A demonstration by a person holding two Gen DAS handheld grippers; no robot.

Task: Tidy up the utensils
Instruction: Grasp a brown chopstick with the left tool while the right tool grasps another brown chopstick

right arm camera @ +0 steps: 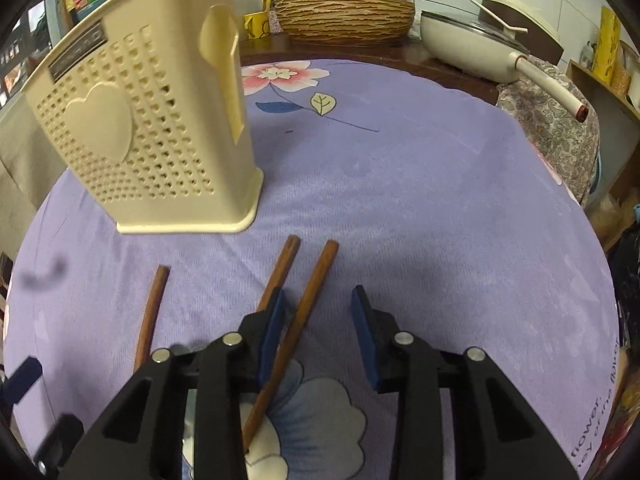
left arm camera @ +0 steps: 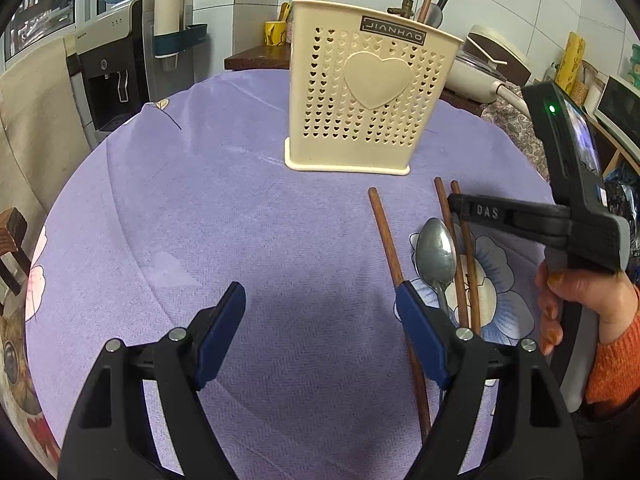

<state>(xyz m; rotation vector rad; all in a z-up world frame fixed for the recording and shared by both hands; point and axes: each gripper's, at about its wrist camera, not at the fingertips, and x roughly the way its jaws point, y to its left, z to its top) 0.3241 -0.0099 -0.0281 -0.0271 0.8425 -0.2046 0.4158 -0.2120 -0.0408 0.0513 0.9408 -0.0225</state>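
A cream utensil holder (left arm camera: 360, 92) (right arm camera: 144, 128) with heart-shaped holes stands on the purple tablecloth (left arm camera: 240, 220); a few handles stick out of its top. In front of it lie three brown chopsticks and a metal spoon (left arm camera: 436, 256). My left gripper (left arm camera: 320, 296) hovers open over bare cloth, and its right finger covers part of the leftmost chopstick (left arm camera: 386, 236). My right gripper (right arm camera: 319, 296) (left arm camera: 456, 206) is low over the other two chopsticks. One chopstick (right arm camera: 316, 280) lies between its jaws, close to the left pad and clear of the right pad. The other chopstick (right arm camera: 284, 264) runs under the left finger.
A water dispenser (left arm camera: 112, 76) stands beyond the table's left edge. A cream pan (right arm camera: 480, 48) with a long handle and a woven bowl (right arm camera: 344, 16) sit on the counter behind. A hand in an orange sleeve (left arm camera: 612, 364) holds the right gripper.
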